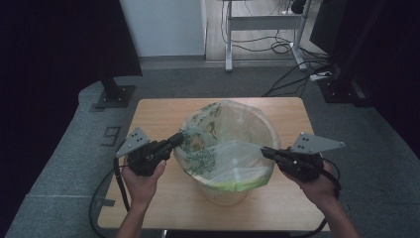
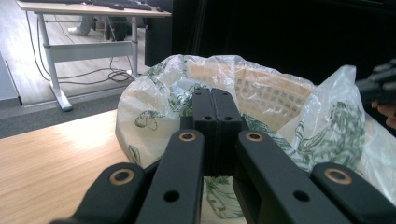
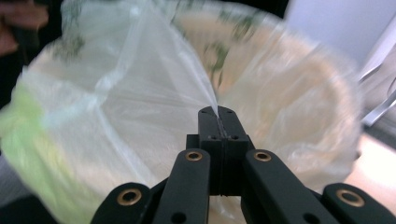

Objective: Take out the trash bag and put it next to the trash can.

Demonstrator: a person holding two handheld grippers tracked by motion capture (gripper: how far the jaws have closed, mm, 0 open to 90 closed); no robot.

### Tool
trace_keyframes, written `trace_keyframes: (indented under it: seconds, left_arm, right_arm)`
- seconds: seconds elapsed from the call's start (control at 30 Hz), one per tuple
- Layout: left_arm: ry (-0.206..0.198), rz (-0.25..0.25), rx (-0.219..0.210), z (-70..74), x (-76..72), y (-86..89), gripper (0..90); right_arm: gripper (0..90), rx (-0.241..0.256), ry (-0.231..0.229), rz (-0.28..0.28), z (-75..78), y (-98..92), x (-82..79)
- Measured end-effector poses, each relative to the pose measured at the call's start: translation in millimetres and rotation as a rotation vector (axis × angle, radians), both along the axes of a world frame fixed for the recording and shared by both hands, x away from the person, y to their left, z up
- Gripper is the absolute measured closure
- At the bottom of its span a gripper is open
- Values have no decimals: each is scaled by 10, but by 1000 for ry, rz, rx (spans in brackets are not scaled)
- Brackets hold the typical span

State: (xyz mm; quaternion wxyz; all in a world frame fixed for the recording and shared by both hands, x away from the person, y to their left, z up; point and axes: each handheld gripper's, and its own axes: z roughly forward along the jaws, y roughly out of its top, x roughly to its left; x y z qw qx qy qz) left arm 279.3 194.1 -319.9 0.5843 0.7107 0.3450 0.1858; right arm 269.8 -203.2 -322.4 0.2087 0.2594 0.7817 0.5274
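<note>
At the centre of the light wooden table [image 1: 158, 111], toward its near edge, stands a pale round woven-sided bin [image 1: 225, 191] lined with a thin translucent plastic bag printed with green leaves [image 1: 233, 148]. Your left gripper [image 1: 179, 137] meets the bag's left rim; in the left gripper view its jaws are pressed together against the film, though whether any plastic is caught between them is hidden. Your right gripper [image 3: 217, 111] has its jaws closed on a pinch of the bag's right side, pulling it to a taut point. That view is motion-blurred, the bin's far rim indistinct.
</note>
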Motion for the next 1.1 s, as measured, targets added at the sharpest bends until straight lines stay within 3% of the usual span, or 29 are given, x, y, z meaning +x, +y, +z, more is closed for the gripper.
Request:
trace_keyframes:
  seconds: [0.17,0.4,0.53,0.63,0.7,0.77,0.83,0.97,1.1]
  left_arm:
    - [4,1,-5,-5,4,22,900]
    - [2,-4,-1,-3,5,5,900]
    - [4,-7,-3,-11,18,-6,900]
    - [3,-6,-4,-18,25,-7,900]
    - [3,-5,-6,-23,29,-10,900]
    - [6,-4,-8,-28,35,-14,900]
    - [8,-3,-7,-31,40,-17,900]
    - [7,-1,-6,-26,52,-16,900]
    - [8,1,-4,-23,78,-9,900]
  right_arm:
    - [892,56,-106,-1,178,75,-4]
    - [890,87,-127,49,225,234,135]
    - [870,88,-84,74,149,260,199]
    - [746,134,-46,110,99,152,213]
    - [649,187,-45,91,94,-2,210]
    - [570,239,-32,36,96,-188,239]
    - [521,252,-16,-21,79,-344,304]
    - [415,206,26,-107,-32,-447,439]
    - [409,157,72,-121,-151,-386,560]
